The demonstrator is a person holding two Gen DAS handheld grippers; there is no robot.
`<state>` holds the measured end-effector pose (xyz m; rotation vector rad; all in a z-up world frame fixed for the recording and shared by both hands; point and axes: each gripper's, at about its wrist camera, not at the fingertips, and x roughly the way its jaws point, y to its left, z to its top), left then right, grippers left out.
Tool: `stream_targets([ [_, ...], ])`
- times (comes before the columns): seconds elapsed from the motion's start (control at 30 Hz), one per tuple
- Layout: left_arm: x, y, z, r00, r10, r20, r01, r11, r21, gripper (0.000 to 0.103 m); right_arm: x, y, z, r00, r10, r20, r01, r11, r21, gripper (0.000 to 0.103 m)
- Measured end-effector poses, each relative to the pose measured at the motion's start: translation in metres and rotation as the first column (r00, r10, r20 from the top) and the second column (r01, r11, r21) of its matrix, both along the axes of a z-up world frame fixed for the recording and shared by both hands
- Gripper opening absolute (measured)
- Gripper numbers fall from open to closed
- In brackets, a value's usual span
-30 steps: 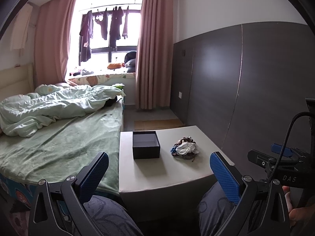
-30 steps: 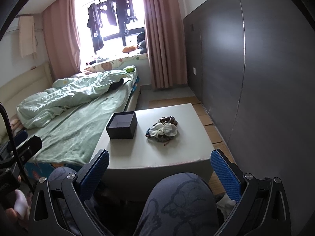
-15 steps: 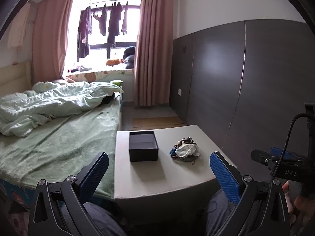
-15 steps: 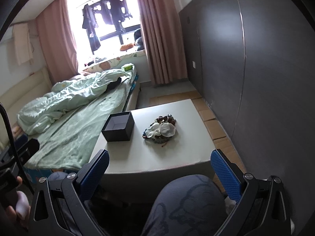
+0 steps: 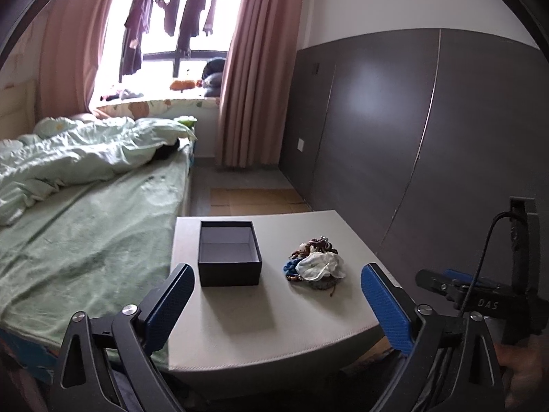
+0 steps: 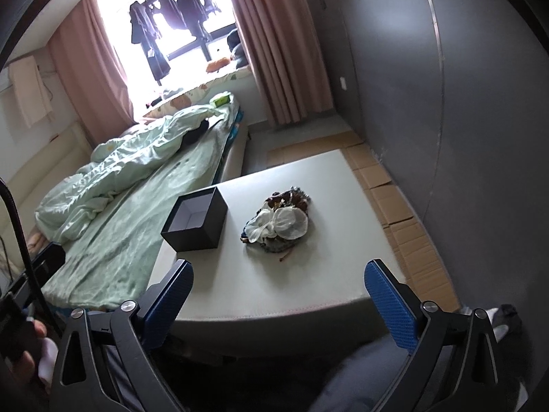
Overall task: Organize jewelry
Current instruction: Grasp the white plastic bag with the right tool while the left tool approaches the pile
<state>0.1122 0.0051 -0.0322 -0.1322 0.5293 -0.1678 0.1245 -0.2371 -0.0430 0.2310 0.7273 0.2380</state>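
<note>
Both tongs spread wide and holding nothing: left tongs (image 5: 274,304), right tongs (image 6: 279,297), short of the surface (image 5: 274,326). Jewelry pile (image 6: 279,219) sits mid-surface, just beside the empty black box (image 6: 195,219). Likely light, limp, tangled, snag-prone; pinch the white fabric piece (image 5: 320,266) on top, lift slowly.

I see a matt dark cardboard-looking box (image 5: 229,257) near the left edge of the smooth, leather-like pale table (image 5: 274,326), sheer white cloth over beaded jewelry (image 5: 314,262) mid-table, and textured blue pads (image 6: 391,304) on my matt black grippers.
</note>
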Motion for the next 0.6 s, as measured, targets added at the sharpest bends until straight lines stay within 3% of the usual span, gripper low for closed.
stream_targets([
  [0.13, 0.020, 0.003, -0.013, 0.999, -0.009, -0.043, 0.008, 1.000, -0.023, 0.089, 0.024, 0.005, -0.015, 0.999, 0.028, -0.040, -0.027, 0.999, 0.018, 0.088],
  [0.33, 0.050, 0.009, -0.031, 0.995, -0.014, -0.097, 0.010, 0.999, -0.043, 0.082, 0.064, 0.017, -0.039, 0.994, 0.063, -0.093, -0.059, 0.998, 0.036, 0.085],
  [0.6, 0.080, 0.017, -0.050, 0.989, -0.018, -0.147, 0.009, 0.998, -0.062, 0.077, 0.118, 0.031, -0.070, 0.981, 0.112, -0.160, -0.104, 0.993, 0.058, 0.071],
])
